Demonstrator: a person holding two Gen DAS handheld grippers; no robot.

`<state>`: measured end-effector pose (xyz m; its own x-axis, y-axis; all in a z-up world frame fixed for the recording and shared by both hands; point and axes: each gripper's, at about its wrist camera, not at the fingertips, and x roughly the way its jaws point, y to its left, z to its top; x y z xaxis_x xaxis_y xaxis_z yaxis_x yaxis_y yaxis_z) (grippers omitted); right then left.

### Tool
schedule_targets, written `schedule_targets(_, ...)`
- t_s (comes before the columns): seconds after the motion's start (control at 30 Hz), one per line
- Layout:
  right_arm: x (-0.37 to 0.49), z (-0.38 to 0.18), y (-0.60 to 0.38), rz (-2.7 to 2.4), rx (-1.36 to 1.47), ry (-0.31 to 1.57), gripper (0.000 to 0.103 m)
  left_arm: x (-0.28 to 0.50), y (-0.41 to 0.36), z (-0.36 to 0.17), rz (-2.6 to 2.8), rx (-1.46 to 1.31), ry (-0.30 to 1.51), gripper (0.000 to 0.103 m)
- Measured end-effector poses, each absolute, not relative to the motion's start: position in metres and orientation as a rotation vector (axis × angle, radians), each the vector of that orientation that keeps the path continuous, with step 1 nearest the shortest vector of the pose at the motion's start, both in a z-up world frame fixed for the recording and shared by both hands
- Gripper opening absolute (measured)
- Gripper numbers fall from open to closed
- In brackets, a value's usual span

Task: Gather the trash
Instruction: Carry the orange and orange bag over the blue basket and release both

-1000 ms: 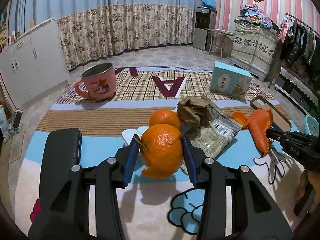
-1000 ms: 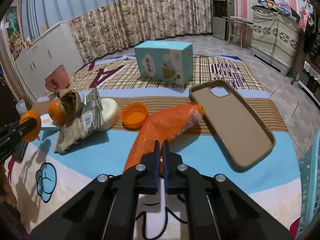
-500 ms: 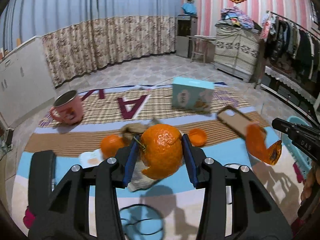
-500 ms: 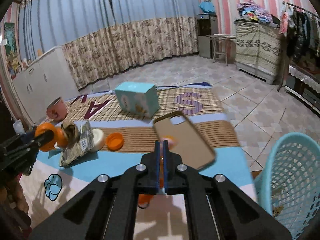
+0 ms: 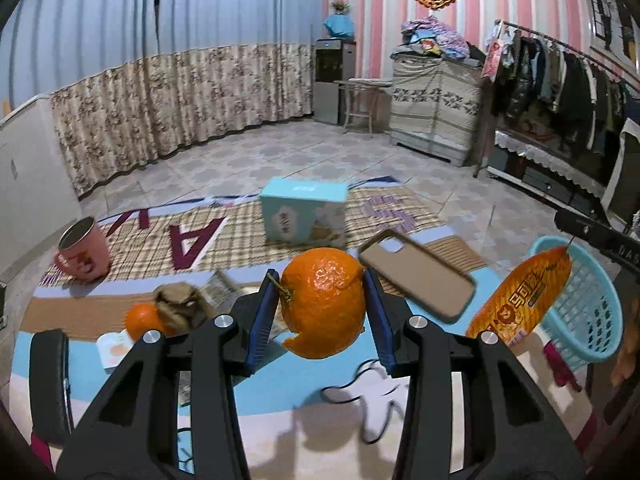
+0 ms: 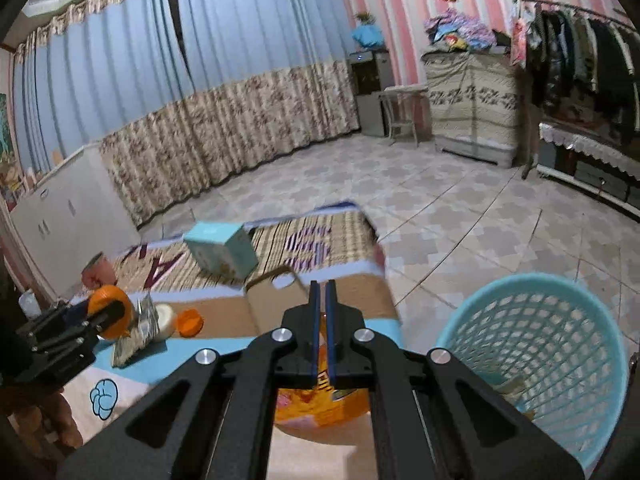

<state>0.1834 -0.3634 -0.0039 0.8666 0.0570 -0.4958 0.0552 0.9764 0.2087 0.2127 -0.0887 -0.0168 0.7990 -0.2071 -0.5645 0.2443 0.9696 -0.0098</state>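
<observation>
- Left wrist view: left gripper [image 5: 322, 300], blue-padded fingers [image 5: 262, 320] clamped on both sides of an orange peel [image 5: 322, 302]; peel nearly whole, stem at left, jagged torn edge at the bottom, held clear above the mat [image 5: 280, 384].
- Right gripper [image 6: 320, 328]: fingers pressed together on the top edge of an orange snack wrapper [image 6: 320, 408], which hangs below them.
- Same wrapper in the left wrist view [image 5: 520, 296] hangs just in front of the light blue mesh basket [image 5: 592, 320]. Printing on it is partly readable as Chinese characters; brand not legible.
- Basket in the right wrist view [image 6: 532, 364] sits on the tiled floor beside the mat edge; some paper scraps inside.
- Mat carries a large letter "A" [image 5: 192, 240] and a cartoon cloud.
- On the mat: pink mug [image 5: 82, 254], light blue box [image 5: 304, 218] with illegible label, tan phone case [image 5: 416, 276], whole orange [image 5: 144, 320], crumpled brown paper [image 5: 180, 308], orange cap [image 6: 190, 322].
</observation>
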Motion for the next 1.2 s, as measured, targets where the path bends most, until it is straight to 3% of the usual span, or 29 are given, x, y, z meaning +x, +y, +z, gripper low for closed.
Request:
schedule_targets(0.5,0.125,0.032,-0.456,-0.307,0.208,0.41,0.003,0.206,-0.178,0.001,-0.402,0.096,0.556,0.042)
schedule_targets(1.2,0.114,-0.031,-0.536,-0.442,0.3,0.507,0.003,0.19,-0.338,-0.034,-0.658,0.162,0.593,0.042)
